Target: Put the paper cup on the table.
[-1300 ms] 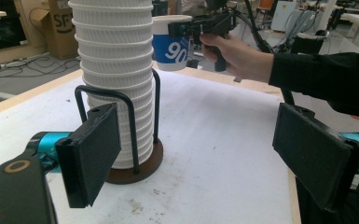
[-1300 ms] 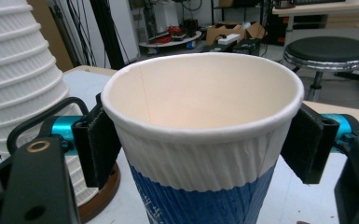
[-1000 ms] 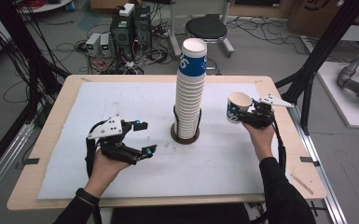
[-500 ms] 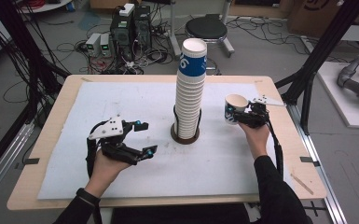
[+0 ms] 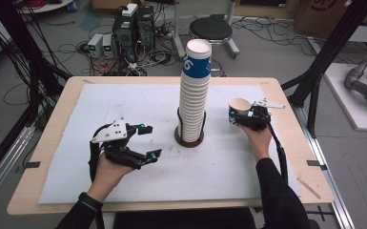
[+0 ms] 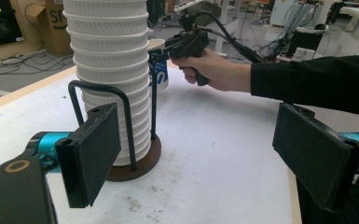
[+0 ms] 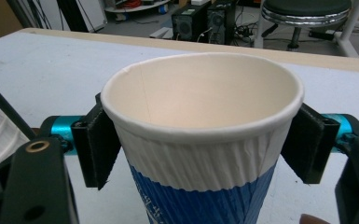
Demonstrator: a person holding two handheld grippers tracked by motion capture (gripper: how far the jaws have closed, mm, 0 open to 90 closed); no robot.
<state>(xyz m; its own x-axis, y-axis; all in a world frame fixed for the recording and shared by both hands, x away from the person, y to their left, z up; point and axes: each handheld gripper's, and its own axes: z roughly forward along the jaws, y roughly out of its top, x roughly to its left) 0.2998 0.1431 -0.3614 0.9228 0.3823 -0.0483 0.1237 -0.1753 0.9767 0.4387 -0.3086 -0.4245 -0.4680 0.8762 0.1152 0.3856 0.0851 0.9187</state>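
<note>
A tall stack of white ribbed paper cups [image 5: 194,95], topped by a blue-banded one, stands in a black wire holder on a round brown base [image 5: 189,138] at the table's middle. My right gripper [image 5: 242,118] is shut on a single white and blue paper cup [image 5: 238,112] to the right of the stack, upright, just above the table. In the right gripper view both pads press the cup [image 7: 200,140] below its rim. My left gripper [image 5: 148,141] rests open to the left of the stack with nothing between its jaws; the left gripper view shows the stack [image 6: 112,74] ahead.
A white sheet covers the wooden table [image 5: 286,148]. Beyond the far edge stand computer cases [image 5: 133,24], cables and a black stool [image 5: 210,29]. Black frame posts rise at both sides.
My right gripper has sunk toward the table with the cup and drawn slightly toward the stack. The left gripper has stayed where it was.
</note>
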